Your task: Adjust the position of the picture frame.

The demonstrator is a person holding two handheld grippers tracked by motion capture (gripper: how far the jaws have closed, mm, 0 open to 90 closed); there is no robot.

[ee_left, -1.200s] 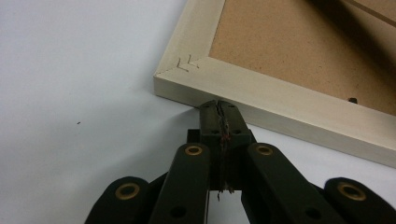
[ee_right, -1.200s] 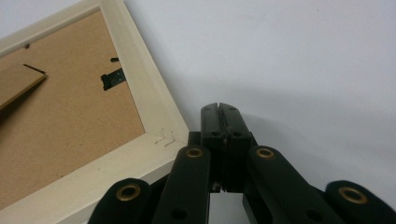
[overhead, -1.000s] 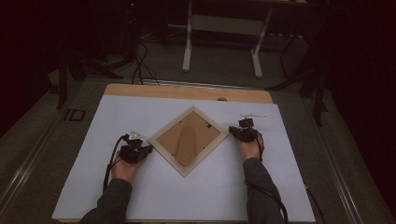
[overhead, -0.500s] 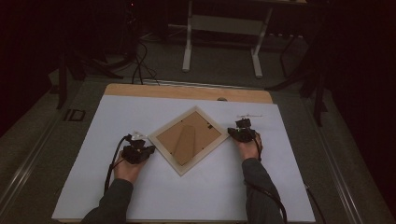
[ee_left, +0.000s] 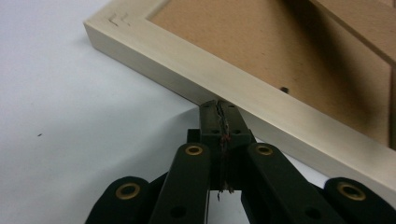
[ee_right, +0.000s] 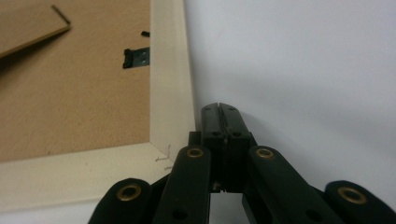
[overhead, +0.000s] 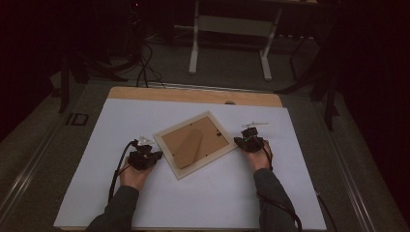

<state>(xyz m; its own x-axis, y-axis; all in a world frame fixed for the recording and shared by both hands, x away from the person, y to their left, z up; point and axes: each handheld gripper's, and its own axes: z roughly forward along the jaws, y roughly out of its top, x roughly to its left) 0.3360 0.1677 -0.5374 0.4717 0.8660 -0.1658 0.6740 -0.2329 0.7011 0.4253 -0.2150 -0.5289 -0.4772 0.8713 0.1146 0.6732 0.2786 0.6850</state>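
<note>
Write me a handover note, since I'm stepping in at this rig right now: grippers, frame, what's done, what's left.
Left gripper: jaws shut, empty, tips against the long outer edge of the picture frame.
Right gripper: jaws shut, empty, tips beside the frame's corner on the opposite side.
Frame: lies face down and skewed on the white sheet, its brown backing board up, one black retaining clip at the inner edge.
Done: both grippers are placed at the frame's sides.
Left: probably nudging or squaring the frame; the backing is not yet opened.

frame (overhead: 196,143) face-down mid-table (overhead: 96,193) | left gripper (overhead: 145,155) at its left edge | right gripper (overhead: 247,139) at right corner
</note>
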